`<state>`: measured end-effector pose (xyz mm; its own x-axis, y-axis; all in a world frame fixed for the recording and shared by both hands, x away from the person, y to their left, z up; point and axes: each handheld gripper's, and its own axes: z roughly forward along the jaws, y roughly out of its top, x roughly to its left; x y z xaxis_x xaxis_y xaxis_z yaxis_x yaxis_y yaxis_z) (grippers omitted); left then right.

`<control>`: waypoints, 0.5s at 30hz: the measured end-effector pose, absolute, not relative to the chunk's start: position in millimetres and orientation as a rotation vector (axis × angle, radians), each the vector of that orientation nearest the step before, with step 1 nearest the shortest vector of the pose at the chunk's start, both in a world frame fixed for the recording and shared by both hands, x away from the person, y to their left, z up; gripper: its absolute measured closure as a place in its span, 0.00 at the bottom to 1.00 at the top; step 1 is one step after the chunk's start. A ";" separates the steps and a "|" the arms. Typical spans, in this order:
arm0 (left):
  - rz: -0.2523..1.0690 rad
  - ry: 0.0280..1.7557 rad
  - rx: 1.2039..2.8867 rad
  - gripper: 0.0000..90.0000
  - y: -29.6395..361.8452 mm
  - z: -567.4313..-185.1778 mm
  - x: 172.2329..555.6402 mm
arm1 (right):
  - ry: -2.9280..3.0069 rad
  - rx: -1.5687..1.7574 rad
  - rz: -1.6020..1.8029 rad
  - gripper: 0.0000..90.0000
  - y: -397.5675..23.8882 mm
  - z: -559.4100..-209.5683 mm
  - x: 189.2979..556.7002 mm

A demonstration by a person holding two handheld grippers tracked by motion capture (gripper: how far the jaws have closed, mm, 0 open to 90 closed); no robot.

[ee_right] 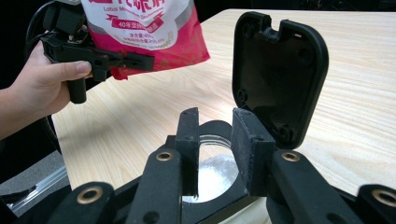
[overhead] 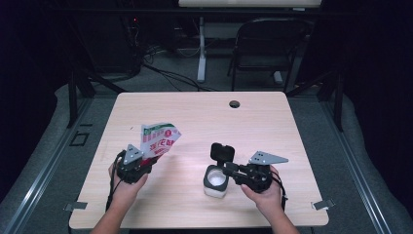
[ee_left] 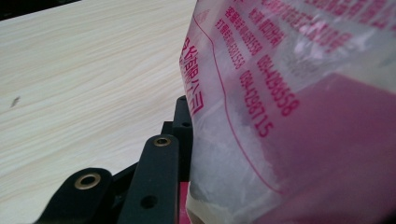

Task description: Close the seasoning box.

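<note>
Bag (overhead: 159, 139) of white powder, printed in red and pink, is pinched by its lower edge in the left gripper (overhead: 138, 163), well to the left of the white container (overhead: 215, 182) and lifted clear of the desk (overhead: 195, 112). In the left gripper view the clear, pink-lettered plastic of the bag (ee_left: 280, 116) presses against the one black jaw that shows beside it; the other jaw is hidden behind the plastic. In the right gripper view the person's left hand (ee_right: 42, 84) shows at the far left, with the left gripper (ee_right: 116, 63) clamped on the bag's (ee_right: 149, 32) red bottom seam.

Nearest the person's edge of the desk stands the container, squat and white, with powder inside it. Its black hinged lid (overhead: 222, 152) stands upright on the far side of the container, swung fully open. The right gripper (overhead: 233, 170) comes in from the right of the container, held in the right hand (overhead: 260, 192). Its jaws are set against the container's rim; in the right gripper view they stand a little apart over the round opening of the container (ee_right: 217, 168), the right-hand jaw close by the base of the lid (ee_right: 280, 65), but whether the pads actually press on the rim I cannot tell.

Beyond the container the pale wooden desk runs back bare to a small round cable hole (overhead: 234, 104) near its far edge. Behind the desk, farther than the hole, a black folding chair (overhead: 265, 41) stands on the dark floor
</note>
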<state>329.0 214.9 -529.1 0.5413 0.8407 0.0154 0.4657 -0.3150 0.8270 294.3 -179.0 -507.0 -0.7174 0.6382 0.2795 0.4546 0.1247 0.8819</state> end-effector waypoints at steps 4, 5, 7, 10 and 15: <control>0.599 1.098 1.946 0.82 227.7 -530.3 327.5 | 2.223 1.094 1.638 0.79 -180.0 -507.0 293.9; 0.599 1.098 1.946 0.82 227.7 -530.3 327.5 | 2.223 1.094 1.638 0.79 -180.0 -507.0 293.9; 0.603 1.117 1.938 0.82 232.5 -531.2 327.2 | 2.219 1.097 1.644 0.79 -180.1 -507.6 294.2; 0.610 1.159 1.914 0.82 241.5 -534.9 327.9 | 2.217 1.100 1.643 0.79 -180.5 -507.7 294.2; 0.631 1.196 1.907 0.82 248.1 -539.5 329.1 | 2.216 1.104 1.646 0.79 -180.8 -508.1 294.3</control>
